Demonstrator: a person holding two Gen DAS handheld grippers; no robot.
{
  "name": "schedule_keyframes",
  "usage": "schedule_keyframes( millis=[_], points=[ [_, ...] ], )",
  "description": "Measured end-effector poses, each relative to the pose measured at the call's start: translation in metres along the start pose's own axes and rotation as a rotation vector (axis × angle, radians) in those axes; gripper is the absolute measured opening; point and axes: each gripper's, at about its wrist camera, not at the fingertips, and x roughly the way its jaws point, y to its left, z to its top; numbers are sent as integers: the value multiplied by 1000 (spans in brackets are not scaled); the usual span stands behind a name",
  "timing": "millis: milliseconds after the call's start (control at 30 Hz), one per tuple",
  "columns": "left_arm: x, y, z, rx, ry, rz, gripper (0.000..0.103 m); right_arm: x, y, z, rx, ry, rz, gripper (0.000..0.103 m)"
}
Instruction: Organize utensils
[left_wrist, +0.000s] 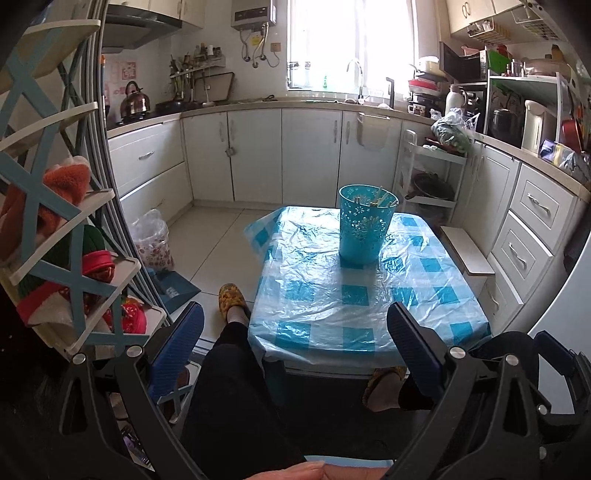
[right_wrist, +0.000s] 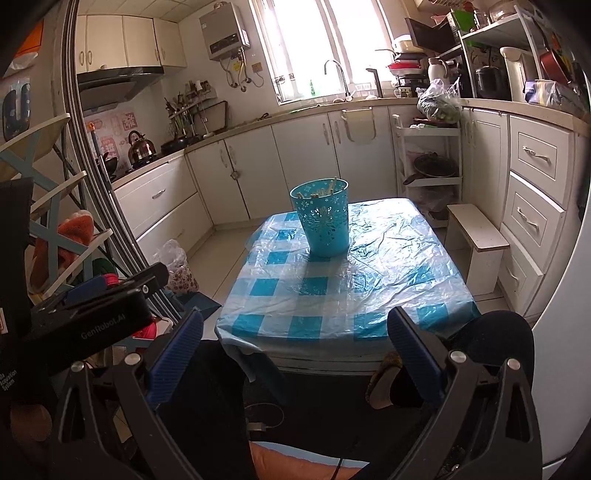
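Note:
A teal perforated holder (left_wrist: 365, 223) (right_wrist: 325, 218) stands upright toward the far end of a low table (left_wrist: 325, 314) (right_wrist: 399, 273) covered in blue-and-white checked plastic. Pale chopsticks (left_wrist: 380, 199) (right_wrist: 327, 189) lean inside it. My left gripper (left_wrist: 295, 345) hangs open before the table's near edge, above a person's dark-trousered legs, with nothing between its blue pads. My right gripper (right_wrist: 295, 349) is also open and holds nothing, at the same near edge. The left gripper's black body (right_wrist: 96, 306) shows at the left of the right wrist view.
A person's feet in yellow slippers (left_wrist: 232, 299) rest at the table's near left side. A white stool (right_wrist: 476, 236) stands right of the table, a shelf rack with cloths (left_wrist: 74, 229) to the left. White cabinets (left_wrist: 255, 155) line the far walls. A bagged bin (left_wrist: 153, 240) sits on the floor.

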Motion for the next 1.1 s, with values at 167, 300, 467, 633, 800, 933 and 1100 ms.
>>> schedule_keyframes(
  millis=[167, 300, 467, 633, 800, 933, 1100],
  points=[
    [1, 3, -1, -5, 3, 4, 95, 1, 2, -1, -2, 10, -2, 95],
    [2, 2, -2, -2, 6, 6, 95, 2, 3, -2, 0, 16, -3, 95],
    [2, 2, -3, -3, 4, 7, 95, 2, 4, -3, -2, 16, -5, 95],
    [2, 2, -3, -4, 3, 7, 95, 1, 6, -3, -8, 21, -3, 95],
    [2, 3, -3, -5, 2, 7, 95, 2, 6, -3, -14, 21, -5, 95],
    [1, 5, -3, -8, -2, 7, 95, 1, 7, -2, -15, 18, -6, 95],
    [-3, 7, -3, -9, -5, 7, 95, 0, 8, -2, -20, 15, -6, 95]
  ],
)
